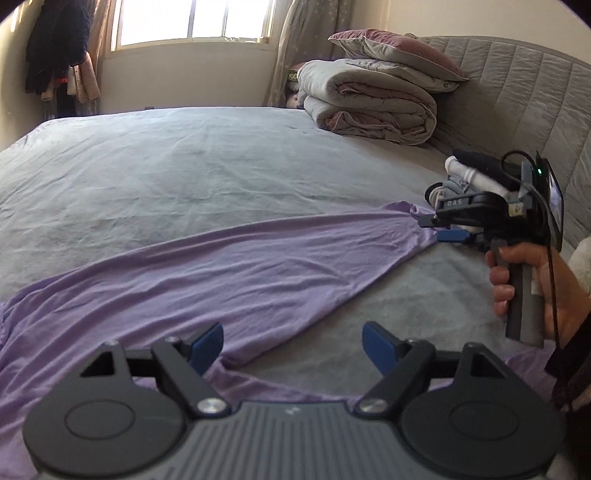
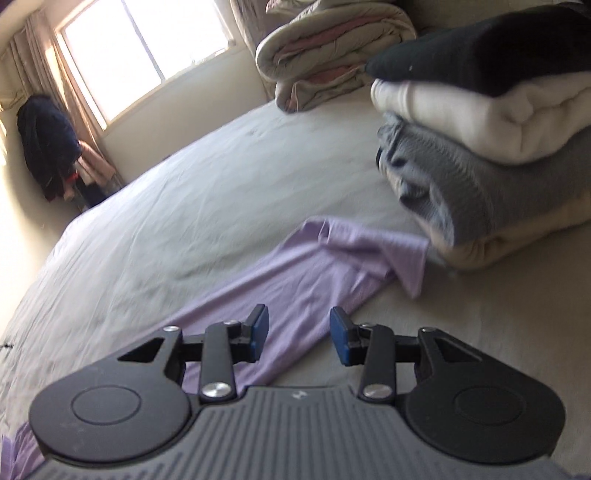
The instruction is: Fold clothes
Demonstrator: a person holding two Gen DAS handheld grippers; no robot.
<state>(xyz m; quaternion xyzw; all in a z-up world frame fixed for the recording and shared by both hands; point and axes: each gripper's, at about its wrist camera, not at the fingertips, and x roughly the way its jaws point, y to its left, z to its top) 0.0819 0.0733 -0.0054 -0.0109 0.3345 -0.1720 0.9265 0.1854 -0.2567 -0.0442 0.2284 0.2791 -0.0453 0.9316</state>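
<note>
From my seat I take the stack of folded clothes (image 2: pixel 491 155) as my landmark: a black piece on top, a white one under it, grey and beige below, all sitting on the bed (image 1: pixel 184 177) near the padded headboard (image 1: pixel 517 96). Beyond the stack, toward the window (image 1: pixel 192 18), a rolled duvet (image 1: pixel 369 103) lies with a pillow (image 1: pixel 399 51) on top. Far from the stack, left of the window, dark clothes (image 1: pixel 55 48) hang in the corner.

The lilac garment (image 1: pixel 229 273) lies on the grey sheet, stretched in a long wrinkled band that narrows toward the stack. Its far end is a folded, crumpled tip that sits just beside the stack's bottom layer; in the right wrist view I cannot tell whether it touches. The wide end spreads on the side away from the stack, under my left tongs (image 1: pixel 293 345).

My left tongs are released, blue pads wide apart, poised over the wide end with nothing between them. My right tongs (image 2: pixel 298 334) are released too, jaws parted above the narrow band short of the stack, and empty. In the left view a hand (image 1: pixel 524 291) grips the right tool's handle, with the tool's body covering part of the stack. No containers are in sight.
</note>
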